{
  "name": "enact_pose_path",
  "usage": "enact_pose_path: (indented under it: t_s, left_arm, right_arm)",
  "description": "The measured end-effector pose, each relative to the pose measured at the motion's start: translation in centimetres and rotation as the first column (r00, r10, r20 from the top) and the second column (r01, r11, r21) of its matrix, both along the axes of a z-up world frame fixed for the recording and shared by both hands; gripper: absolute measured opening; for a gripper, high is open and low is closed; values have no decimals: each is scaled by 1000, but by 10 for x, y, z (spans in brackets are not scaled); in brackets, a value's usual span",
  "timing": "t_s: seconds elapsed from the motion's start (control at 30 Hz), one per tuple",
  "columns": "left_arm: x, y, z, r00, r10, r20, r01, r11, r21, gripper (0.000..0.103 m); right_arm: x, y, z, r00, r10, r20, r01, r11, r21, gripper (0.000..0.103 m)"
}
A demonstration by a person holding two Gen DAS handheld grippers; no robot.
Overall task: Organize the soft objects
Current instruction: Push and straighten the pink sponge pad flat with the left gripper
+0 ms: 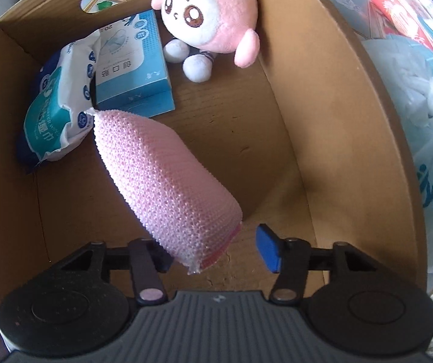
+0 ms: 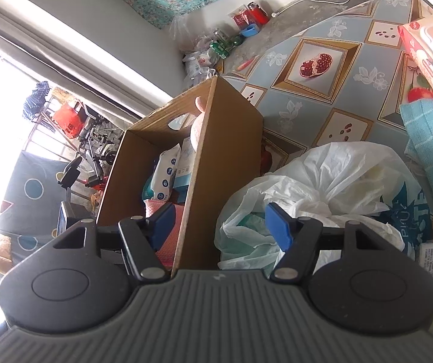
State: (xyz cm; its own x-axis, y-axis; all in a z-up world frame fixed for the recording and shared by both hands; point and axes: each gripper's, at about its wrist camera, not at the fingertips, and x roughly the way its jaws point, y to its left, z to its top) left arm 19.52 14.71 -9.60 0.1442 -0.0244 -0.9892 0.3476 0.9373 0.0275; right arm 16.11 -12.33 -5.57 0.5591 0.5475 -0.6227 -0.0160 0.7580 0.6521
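Both jaws gape; cardboard box (image 1: 322,96) holds pink sponge (image 1: 162,181), plush toy (image 1: 210,12), wipes pack (image 1: 56,115).

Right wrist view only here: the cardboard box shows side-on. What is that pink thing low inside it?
Observer: A pink mesh scrubber, lying slantwise, its far end at the wipes pack.
Operator: Do the left tongs grip it?
Observer: No. The left tongs stand open, and one blue pad is clear of it.
Operator: And the plush?
Observer: The pink plush sits face up in the far corner, beside a blue carton.
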Motion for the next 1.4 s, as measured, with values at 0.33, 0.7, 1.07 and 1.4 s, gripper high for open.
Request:
enact_pose_path:
  t_s: [0.33, 0.7, 1.07, 1.4]
  left_arm:
    - [10, 38, 38, 993, 113, 16, -112, 991, -71, 80]
    - [51, 43, -7, 946, 322, -47, -324, 944, -56, 85]
    - [45, 8, -13, 976, 218, -7, -218, 974, -52, 85]
    - [53, -12, -7, 987, 144, 70, -139, 988, -71, 82]
  right_arm:
    - [6, 11, -1, 999, 32, 0, -32, 999, 5, 67]
    - [6, 8, -1, 1000, 30, -2, -30, 1000, 10, 69]
    - [7, 9, -6, 999, 32, -17, -32, 999, 18, 69]
    - [9, 3, -10, 999, 16, -28, -15, 1000, 16, 70]
